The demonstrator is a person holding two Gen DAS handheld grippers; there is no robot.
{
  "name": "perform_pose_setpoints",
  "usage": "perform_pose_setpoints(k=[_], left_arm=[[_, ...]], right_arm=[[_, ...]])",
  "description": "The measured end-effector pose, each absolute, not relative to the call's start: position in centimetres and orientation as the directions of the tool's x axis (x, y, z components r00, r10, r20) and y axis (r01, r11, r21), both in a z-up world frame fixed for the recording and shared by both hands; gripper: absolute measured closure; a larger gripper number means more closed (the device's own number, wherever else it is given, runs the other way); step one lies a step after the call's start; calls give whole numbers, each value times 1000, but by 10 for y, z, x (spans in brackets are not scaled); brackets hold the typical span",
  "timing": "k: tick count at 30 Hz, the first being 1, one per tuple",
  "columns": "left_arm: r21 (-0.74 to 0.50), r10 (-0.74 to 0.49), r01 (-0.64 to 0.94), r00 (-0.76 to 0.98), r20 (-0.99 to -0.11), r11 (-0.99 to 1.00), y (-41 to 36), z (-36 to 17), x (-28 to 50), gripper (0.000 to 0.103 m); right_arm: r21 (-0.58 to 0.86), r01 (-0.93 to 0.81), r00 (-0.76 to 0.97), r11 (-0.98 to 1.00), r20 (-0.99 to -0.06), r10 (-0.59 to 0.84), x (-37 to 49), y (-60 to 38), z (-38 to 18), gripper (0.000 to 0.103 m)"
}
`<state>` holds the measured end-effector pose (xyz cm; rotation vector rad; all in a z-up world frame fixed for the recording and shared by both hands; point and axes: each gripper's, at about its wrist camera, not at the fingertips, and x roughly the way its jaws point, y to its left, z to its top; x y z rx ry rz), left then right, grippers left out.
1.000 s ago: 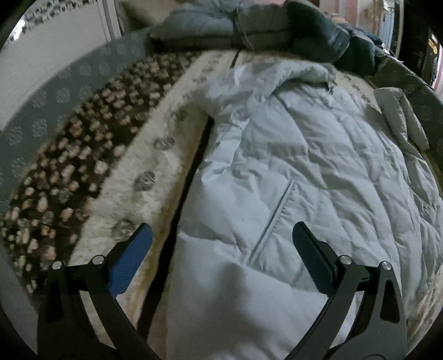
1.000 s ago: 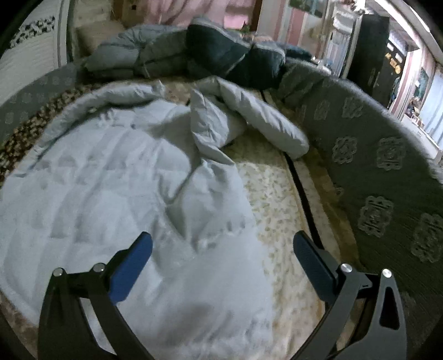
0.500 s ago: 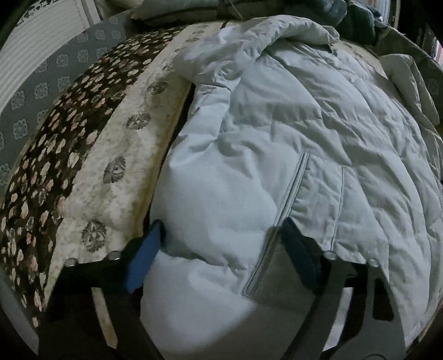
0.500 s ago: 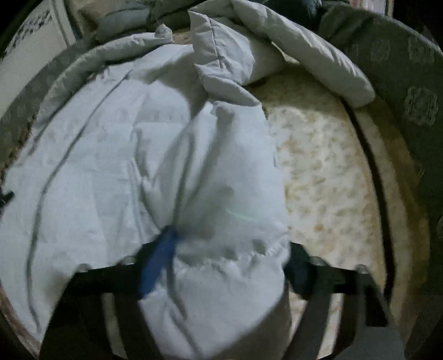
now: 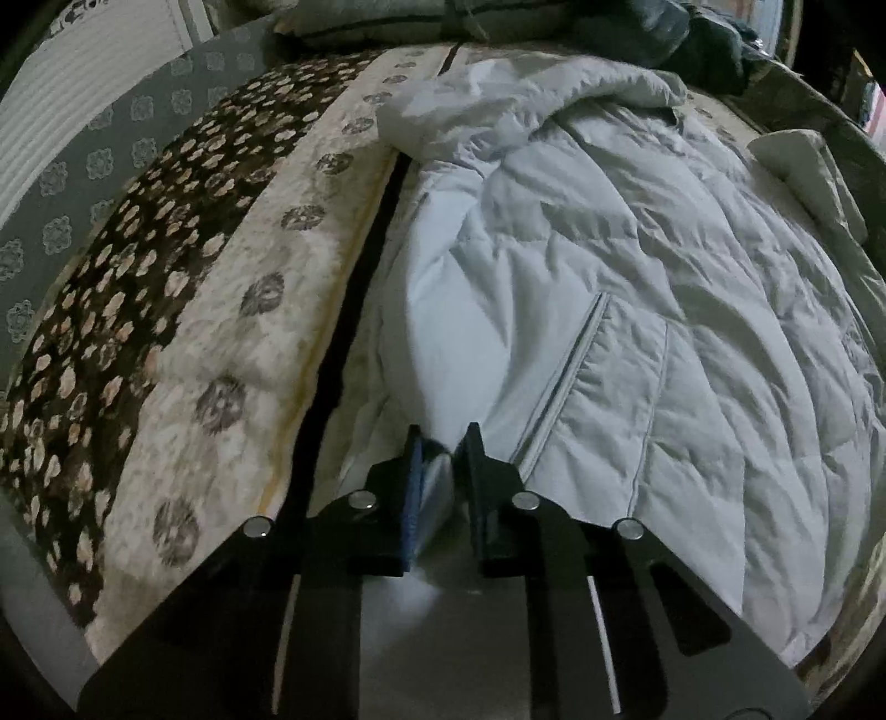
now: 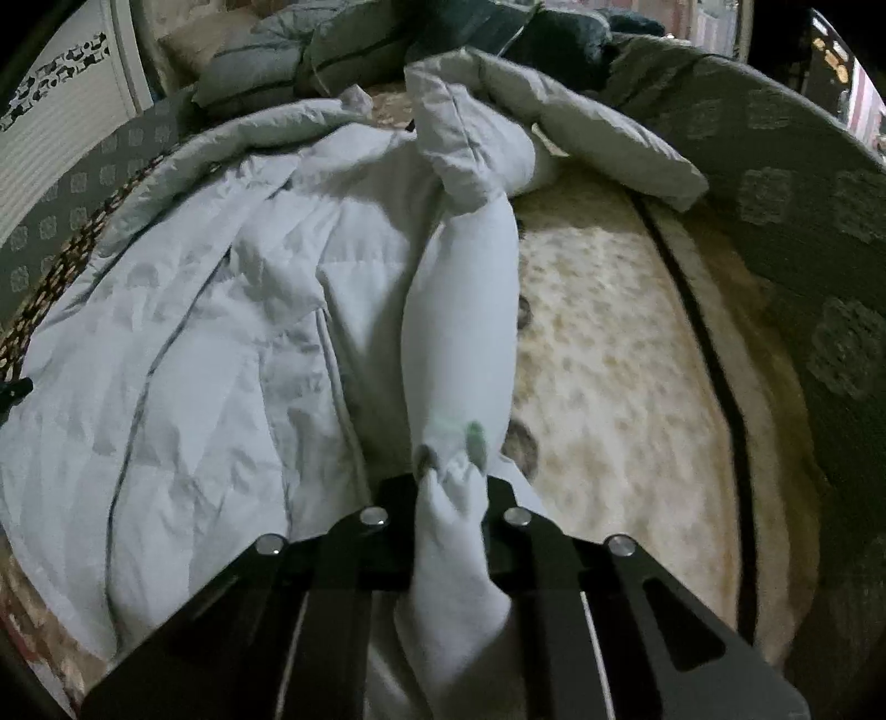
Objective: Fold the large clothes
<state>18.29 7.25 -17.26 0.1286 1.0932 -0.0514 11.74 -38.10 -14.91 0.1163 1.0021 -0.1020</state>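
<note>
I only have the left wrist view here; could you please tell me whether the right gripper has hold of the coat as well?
Observer: Yes, the right gripper is shut on the coat, pinching its hem corner.
Operator: Thank you. Where is the right sleeve?
Observer: The sleeve lies on the far side, stretched out over the cream blanket.
Operator: Is anything under the pinched edge?
Observer: Only the cream blanket shows beside it; what lies under it is hidden.

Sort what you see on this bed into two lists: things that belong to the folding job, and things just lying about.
In the job:
coat
left claw, shut on the coat
right claw, shut on the coat

Lying about:
blanket
dark clothes heaped at the far end
</note>
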Motion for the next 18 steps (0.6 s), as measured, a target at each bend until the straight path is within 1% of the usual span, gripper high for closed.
perform_pose_setpoints(k=[4, 6, 7, 8, 9, 10, 11, 12, 13, 14, 15, 18], left_arm=[[68, -1, 133, 462, -887, 989, 73, -166, 160, 92], [61, -14, 144, 469, -883, 988, 74, -165, 154, 91], [67, -11, 147, 478, -878, 987, 74, -165, 154, 91], [79, -2, 146, 486, -874, 986, 75, -166, 158, 89], [87, 7, 142, 489, -872, 986, 76, -167, 163, 85], [90, 13, 130, 499, -867, 987, 77, -166, 170, 81], [82, 8, 123, 506, -862, 989, 78, -164, 173, 76], [75, 3, 120, 509, -861, 990, 78, -162, 171, 59], [71, 1, 115, 517, -856, 991, 78, -160, 176, 32], [78, 8, 111, 527, -850, 991, 77, -157, 182, 22], [89, 16, 109, 538, -843, 990, 72, -156, 185, 18], [99, 12, 132, 540, -842, 986, 59, -155, 202, 18]], right_arm=[[70, 180, 523, 981, -852, -35, 70, -386, -140, 94], [82, 195, 516, 977, -856, -31, 59, -390, -143, 93], [90, 194, 522, 977, -852, -25, 59, -391, -145, 91], [91, 192, 526, 977, -850, -24, 63, -391, -146, 88], [89, 187, 532, 978, -847, -25, 68, -390, -146, 85], [89, 186, 531, 979, -847, -24, 74, -387, -145, 79], [79, 195, 527, 978, -849, -37, 78, -386, -144, 69], [76, 200, 525, 977, -850, -41, 82, -385, -144, 62], [89, 201, 531, 976, -847, -32, 86, -385, -141, 48], [89, 209, 535, 974, -844, -38, 83, -388, -141, 35], [79, 221, 540, 972, -840, -55, 87, -389, -138, 33], [51, 252, 553, 966, -827, -100, 102, -392, -132, 33]])
